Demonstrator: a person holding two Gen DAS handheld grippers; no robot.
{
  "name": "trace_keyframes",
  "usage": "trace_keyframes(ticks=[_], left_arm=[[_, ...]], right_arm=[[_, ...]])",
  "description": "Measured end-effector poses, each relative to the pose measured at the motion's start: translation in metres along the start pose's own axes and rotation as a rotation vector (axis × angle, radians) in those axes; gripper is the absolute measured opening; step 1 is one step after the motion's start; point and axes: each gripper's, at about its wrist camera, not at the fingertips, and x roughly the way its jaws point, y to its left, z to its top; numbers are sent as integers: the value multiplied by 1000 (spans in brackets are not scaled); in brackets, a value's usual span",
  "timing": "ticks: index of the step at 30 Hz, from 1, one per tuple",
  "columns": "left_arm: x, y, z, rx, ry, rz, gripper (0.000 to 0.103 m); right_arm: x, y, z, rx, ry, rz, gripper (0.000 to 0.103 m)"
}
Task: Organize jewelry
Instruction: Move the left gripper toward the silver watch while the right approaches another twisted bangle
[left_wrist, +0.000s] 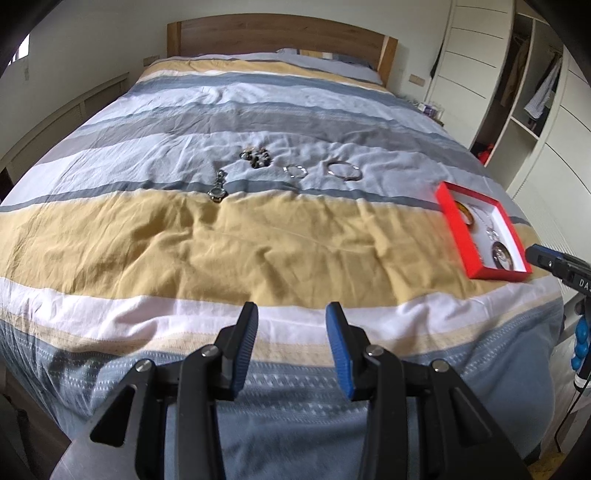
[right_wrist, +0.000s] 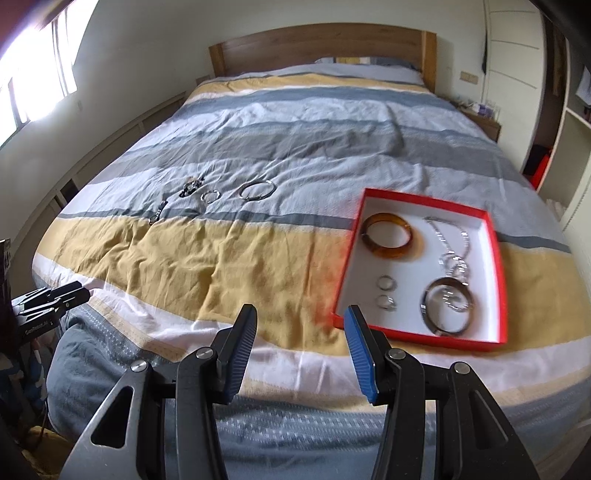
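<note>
Both tongs, left (left_wrist: 291, 314) and right (right_wrist: 301, 317), gaping released, gripping nothing, hovering near red tray (right_wrist: 495, 236); tray's near-left edge blurring, dark jewelry clump (right_wrist: 192, 186) beyond tray staying indistinct.

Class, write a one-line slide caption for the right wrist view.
Open right claw above a striped bed, beside a red tray holding an amber bangle, necklace and rings.
</note>
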Motion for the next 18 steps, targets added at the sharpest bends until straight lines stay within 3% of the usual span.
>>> trace_keyframes(ticks=[8,18], left_arm=[[39,27,29,-38,33,16,36],[105,66,92,-81,32,37,36]], right_arm=[[64,15,22,-33,59,79,49],[154,75,76,-179,116,202,49]])
